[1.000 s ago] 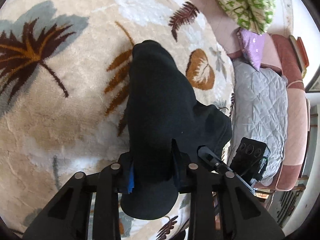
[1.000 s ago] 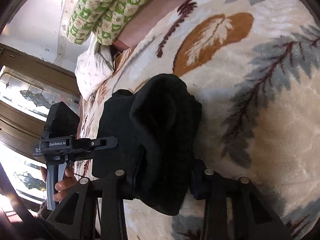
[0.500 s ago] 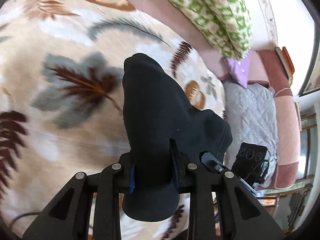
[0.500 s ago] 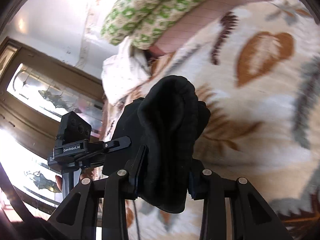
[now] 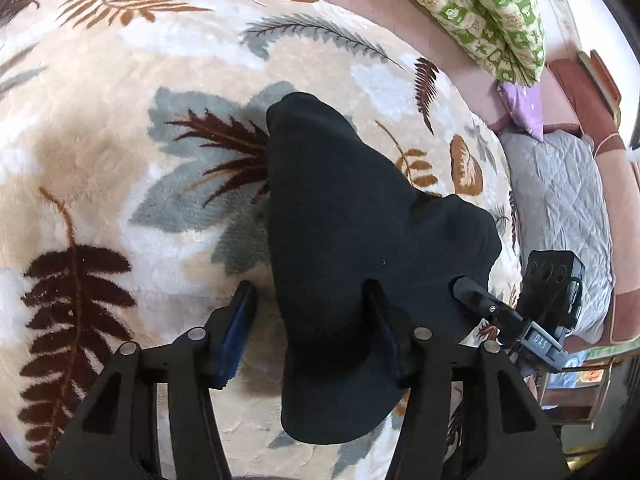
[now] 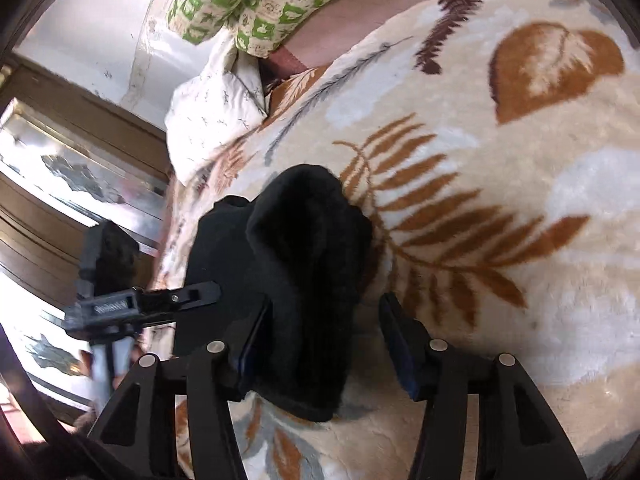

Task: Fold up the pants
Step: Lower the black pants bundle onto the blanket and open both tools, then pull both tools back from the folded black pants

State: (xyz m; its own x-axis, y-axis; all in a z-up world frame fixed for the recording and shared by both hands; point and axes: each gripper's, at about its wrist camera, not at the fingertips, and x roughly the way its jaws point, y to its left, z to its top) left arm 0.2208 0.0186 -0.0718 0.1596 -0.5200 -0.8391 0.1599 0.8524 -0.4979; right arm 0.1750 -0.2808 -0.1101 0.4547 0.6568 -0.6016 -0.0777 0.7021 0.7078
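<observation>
Bed first: a plush blanket with a fern and leaf print spread across it, a green patterned quilt bunched along the far edge, a grey quilted pad off to one side. Plenty of flat, soft ground for setting cloth down.

Black pants bunched in a thick, already doubled wad, lying across the blanket and running between both tools. Soft, fleecy, likely to slump rather than hold a crease.

Left gripper: jaws opening, one pad clear of the cloth with blanket showing in the gap, the other against the fabric edge; pants between them but no longer pinched. Right gripper: same story in its own view, jaws opening, one pad beside the cloth, the other standing well off over the blanket.

Step in hand, as judged: letting go of the folded edge after laying it down.

To do it well:
- Open both sides evenly, so neither corner gets tugged out of line.
- Wait for full clearance before pulling away; fuzzy cloth may cling to a pad.
- Back out along the direction of the fingers, not sideways, to avoid dragging the top layer.
- Check the near hem for sag over the lower layer, then press flat if bulging.
- Keep the two tools from crossing; close neighbours here.
</observation>
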